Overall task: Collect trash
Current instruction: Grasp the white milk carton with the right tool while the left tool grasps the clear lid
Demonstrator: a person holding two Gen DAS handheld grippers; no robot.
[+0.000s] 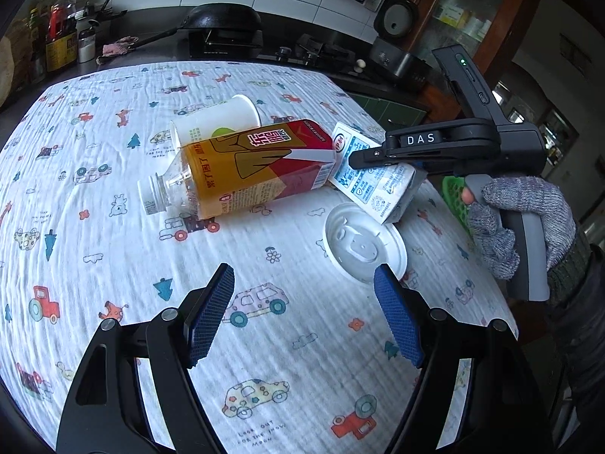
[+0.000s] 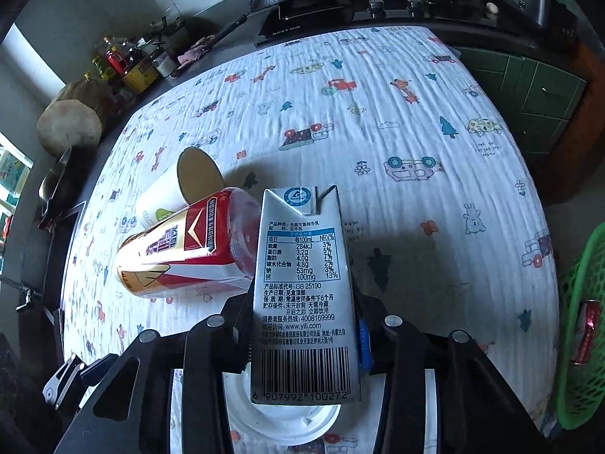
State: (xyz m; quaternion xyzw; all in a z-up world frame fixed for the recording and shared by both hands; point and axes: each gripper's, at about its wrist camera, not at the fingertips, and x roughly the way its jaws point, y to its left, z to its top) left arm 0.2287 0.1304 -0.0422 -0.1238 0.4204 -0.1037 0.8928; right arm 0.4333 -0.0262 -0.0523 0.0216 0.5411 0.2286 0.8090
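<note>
On the left of the desk (image 1: 113,174), which is covered by a cartoon-print cloth, we see a plastic bottle (image 1: 242,174) lying on its side, white cap pointing left, its orange and red label facing up. Behind it, touching it, a white paper cup (image 1: 217,119) also lies on its side. In the foreground our left gripper (image 1: 304,287) hovers above the cloth with its jaws spread wide and nothing between them; the blue pads (image 1: 211,314) are bare. Just beyond the right-hand pad a white plastic lid (image 1: 365,244) rests flat on the cloth. Further right, our right gripper (image 2: 302,344) has its jaws pinching a milk carton (image 2: 302,302) from both sides; in the right wrist view the carton's nutrition panel and barcode face the camera, and the carton sits over the lid, its far end just beside the bottle's base. Whether the carton touches the lid we cannot tell. At the far right, off the desk's edge, stands a green mesh basket (image 2: 582,340) with a red can (image 2: 586,333) inside.
</note>
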